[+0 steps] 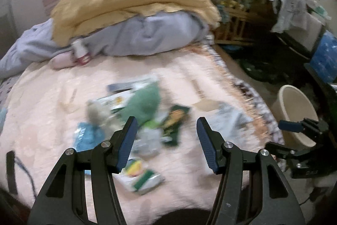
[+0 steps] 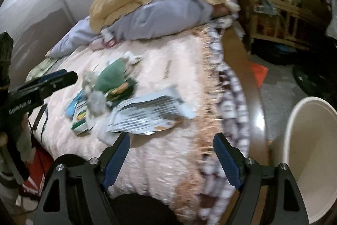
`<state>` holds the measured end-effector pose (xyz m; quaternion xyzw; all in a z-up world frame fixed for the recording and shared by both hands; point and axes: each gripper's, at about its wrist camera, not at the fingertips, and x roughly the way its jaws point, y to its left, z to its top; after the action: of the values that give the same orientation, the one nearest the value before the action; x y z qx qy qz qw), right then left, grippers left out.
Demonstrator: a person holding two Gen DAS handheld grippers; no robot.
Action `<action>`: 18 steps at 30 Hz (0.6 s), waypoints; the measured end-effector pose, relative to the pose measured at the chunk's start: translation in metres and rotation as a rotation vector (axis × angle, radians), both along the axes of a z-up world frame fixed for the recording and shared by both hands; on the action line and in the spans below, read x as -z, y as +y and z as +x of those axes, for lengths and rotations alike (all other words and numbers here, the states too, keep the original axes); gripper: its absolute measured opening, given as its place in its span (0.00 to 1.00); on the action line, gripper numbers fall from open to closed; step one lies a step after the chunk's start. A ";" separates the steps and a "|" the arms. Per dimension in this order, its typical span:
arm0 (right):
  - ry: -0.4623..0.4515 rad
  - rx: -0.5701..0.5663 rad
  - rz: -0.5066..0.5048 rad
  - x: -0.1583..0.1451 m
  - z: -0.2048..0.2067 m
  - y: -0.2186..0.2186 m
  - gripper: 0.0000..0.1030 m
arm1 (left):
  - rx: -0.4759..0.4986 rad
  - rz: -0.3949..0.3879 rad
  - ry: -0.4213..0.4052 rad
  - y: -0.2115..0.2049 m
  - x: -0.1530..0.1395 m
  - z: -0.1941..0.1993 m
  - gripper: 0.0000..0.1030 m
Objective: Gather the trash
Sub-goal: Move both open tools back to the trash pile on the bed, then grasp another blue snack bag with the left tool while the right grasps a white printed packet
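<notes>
While both views are smeared by blur, the trash pile (image 1: 134, 113) is seen lying mid-bed on the pink bedspread (image 1: 52, 119): a green soft item (image 1: 145, 104), a dark green wrapper (image 1: 174, 123), a blue packet (image 1: 88, 136) and a yellow-green packet (image 1: 143, 176). Only the right wrist view gives the large printed grey wrapper (image 2: 147, 115) whole, spread nearest the bed's fringed edge (image 2: 210, 119); in the left view it is a blurred patch. The cream bin (image 2: 309, 153) is shown big and open-mouthed on the floor just beside the bed in the right view, small at the rim in the left. The left tool (image 1: 166, 147) is released, nothing between its pads, poised over the pile. The right tool (image 2: 171, 159) is spread wide and empty over bare bedspread short of the grey wrapper. Each tool is caught in the other's view. Heaped yellow and grey bedding (image 1: 130, 3) closes off the far end; a wooden crib (image 2: 280, 7) and dark floor clutter sit beyond the bin. Bare bedspread is left near the front edge.
</notes>
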<state>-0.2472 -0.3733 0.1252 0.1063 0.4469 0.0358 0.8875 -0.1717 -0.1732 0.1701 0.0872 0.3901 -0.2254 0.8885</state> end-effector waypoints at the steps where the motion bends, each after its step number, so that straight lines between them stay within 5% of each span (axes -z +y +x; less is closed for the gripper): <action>1: 0.008 -0.024 -0.003 0.002 0.003 0.007 0.77 | -0.015 0.001 0.003 0.009 0.001 0.001 0.56; 18: 0.046 -0.005 0.015 0.024 0.073 -0.014 0.86 | -0.233 -0.097 0.173 0.153 0.053 0.037 0.56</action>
<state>-0.1747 -0.3878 0.1014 0.1126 0.4671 0.0386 0.8761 -0.1351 -0.0205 0.1167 -0.0214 0.4613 -0.1457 0.8749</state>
